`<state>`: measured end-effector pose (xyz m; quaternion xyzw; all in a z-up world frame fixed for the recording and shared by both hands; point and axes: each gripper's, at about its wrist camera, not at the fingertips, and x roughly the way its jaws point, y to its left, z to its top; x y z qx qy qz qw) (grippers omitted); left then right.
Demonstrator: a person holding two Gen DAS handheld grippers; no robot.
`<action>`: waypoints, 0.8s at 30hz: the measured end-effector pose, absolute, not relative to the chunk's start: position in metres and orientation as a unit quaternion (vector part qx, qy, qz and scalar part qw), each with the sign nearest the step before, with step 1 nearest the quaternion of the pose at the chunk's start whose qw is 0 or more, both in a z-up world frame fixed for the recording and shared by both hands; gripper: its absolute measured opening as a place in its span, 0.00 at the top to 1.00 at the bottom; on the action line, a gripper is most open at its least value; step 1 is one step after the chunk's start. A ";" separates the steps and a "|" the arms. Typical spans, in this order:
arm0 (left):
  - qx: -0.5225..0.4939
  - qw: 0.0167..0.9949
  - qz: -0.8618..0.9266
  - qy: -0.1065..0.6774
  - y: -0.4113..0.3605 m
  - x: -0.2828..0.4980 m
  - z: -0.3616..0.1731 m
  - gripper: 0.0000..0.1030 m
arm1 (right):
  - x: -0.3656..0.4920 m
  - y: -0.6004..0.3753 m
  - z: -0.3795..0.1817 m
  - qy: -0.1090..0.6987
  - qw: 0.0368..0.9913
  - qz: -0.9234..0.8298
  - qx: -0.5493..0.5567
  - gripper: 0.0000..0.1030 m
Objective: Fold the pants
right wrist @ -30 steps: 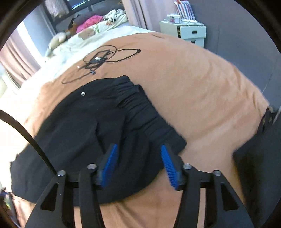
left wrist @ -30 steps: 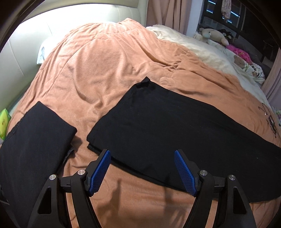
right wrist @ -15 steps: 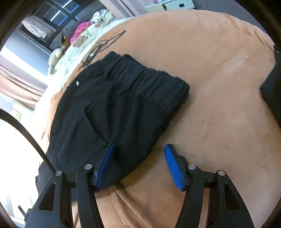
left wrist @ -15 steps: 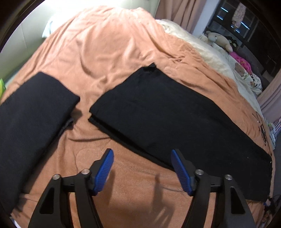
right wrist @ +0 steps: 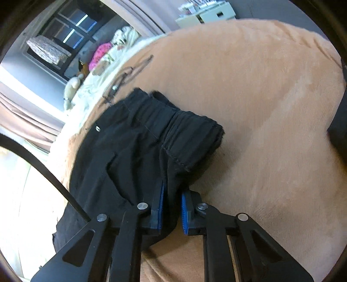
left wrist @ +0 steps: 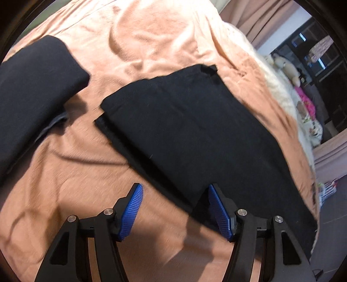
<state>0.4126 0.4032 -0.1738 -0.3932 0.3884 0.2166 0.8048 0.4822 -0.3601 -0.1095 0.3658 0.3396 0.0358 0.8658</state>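
Note:
Black pants [left wrist: 195, 130] lie folded lengthwise on the orange blanket [left wrist: 151, 39], their leg ends toward the left. My left gripper [left wrist: 175, 208] is open, just above the near edge of the legs, its right pad [left wrist: 219, 212] over the fabric. In the right wrist view the waistband [right wrist: 186, 130] and a silver button [right wrist: 98, 128] show. My right gripper [right wrist: 172, 204] is shut on the near edge of the pants [right wrist: 130, 151] below the waistband, with the cloth bunched between the blue pads.
Another folded black garment [left wrist: 36, 91] lies at the left on the blanket. A black cable [right wrist: 125, 78] lies beyond the waistband. Soft toys [left wrist: 286, 67] and cream bedding sit at the far side. A white drawer unit [right wrist: 208, 15] stands past the bed.
My right gripper dropped to the pants' edge and closed on it. My left gripper moved lower and closer to the leg edge, staying open.

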 end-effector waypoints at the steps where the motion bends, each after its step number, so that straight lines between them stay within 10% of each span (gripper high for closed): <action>1: -0.403 0.806 0.211 0.379 0.407 0.414 -0.175 0.37 | 0.479 -0.359 -0.108 0.333 0.869 0.036 0.364 0.90; 24: -0.438 0.814 0.210 0.318 0.413 0.414 -0.181 0.38 | 0.477 -0.380 -0.151 0.317 0.834 0.065 0.446 0.79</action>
